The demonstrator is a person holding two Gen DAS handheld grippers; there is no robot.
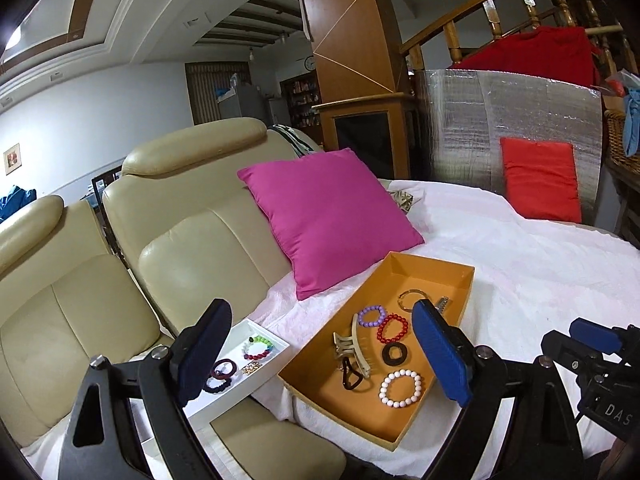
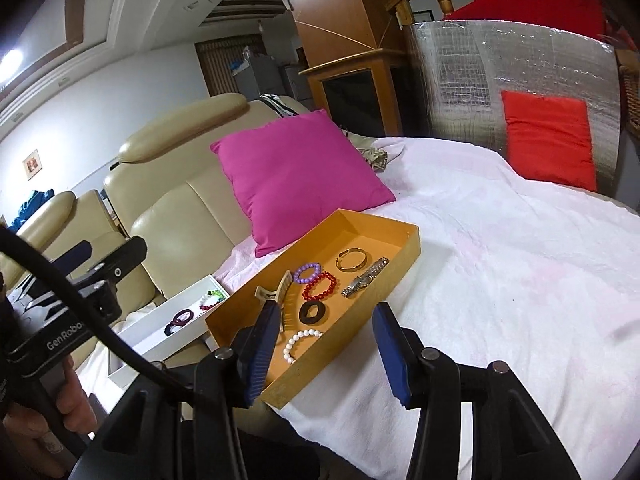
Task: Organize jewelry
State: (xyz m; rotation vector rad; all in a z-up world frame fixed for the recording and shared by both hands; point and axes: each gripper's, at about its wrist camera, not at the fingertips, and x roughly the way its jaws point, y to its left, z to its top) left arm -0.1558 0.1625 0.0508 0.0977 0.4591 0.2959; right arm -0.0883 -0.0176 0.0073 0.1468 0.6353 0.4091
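An orange box (image 1: 432,264) lies on a white cloth. It holds a purple bead bracelet (image 1: 372,316), a red one (image 1: 393,328), a white pearl one (image 1: 401,389), a gold bangle (image 2: 352,259), a silver watch (image 2: 365,278), a black ring (image 1: 394,354) and a beige hair claw (image 1: 352,348). Left of it, a white tray (image 1: 276,340) carries a multicolour bead bracelet (image 1: 258,350) and dark hair ties (image 1: 222,370). My left gripper (image 1: 324,354) hovers open above both containers, holding nothing. My right gripper (image 2: 328,354) stands open over the box's near corner, also holding nothing.
A pink pillow (image 1: 332,220) leans on the cream leather sofa (image 1: 192,248) just behind the box. The white cloth (image 1: 540,280) spreads to the right, toward a red cushion (image 1: 540,178) against a silver foil panel (image 1: 500,112). A hand (image 2: 60,400) grips the left tool's handle.
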